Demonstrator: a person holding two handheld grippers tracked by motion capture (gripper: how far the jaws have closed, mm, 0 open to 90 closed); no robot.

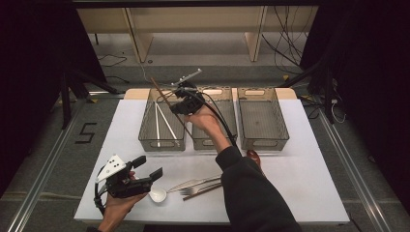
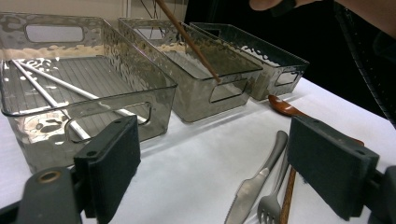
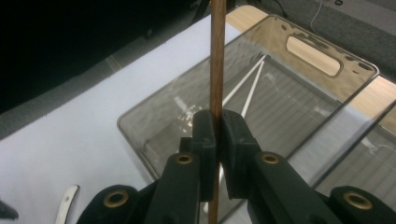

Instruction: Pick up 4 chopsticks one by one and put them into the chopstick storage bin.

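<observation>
Brown wooden chopstick (image 3: 216,70) is clamped between the right gripper (image 1: 183,98) pads, pinched at one narrow point with long ends sticking out either side. It hangs over the left bin (image 1: 145,126), near the shared wall with the middle bin (image 1: 231,126). Two white chopsticks (image 1: 162,121) already lie in the left bin.

Risks, as I read it:
- Thin round stick in flat pads can pivot or slide out on a quick move.
- The long free end could catch the left bin's rim or the middle bin's wall and lever loose, or drop into the wrong bin.
- Released tilted, one end may ride up on the rim instead of lying flat.

Room: bins sit tight side by side, no gap between them, so sideways margin is small; open space lies lengthwise along the left bin and above it. The right bin (image 1: 283,126) is well clear.

Left gripper (image 1: 145,169) hangs jaws apart, holding nothing, over the near table (image 1: 300,193), just beside the white spoon (image 1: 157,195), knife (image 2: 254,182) and fork (image 2: 271,205).
</observation>
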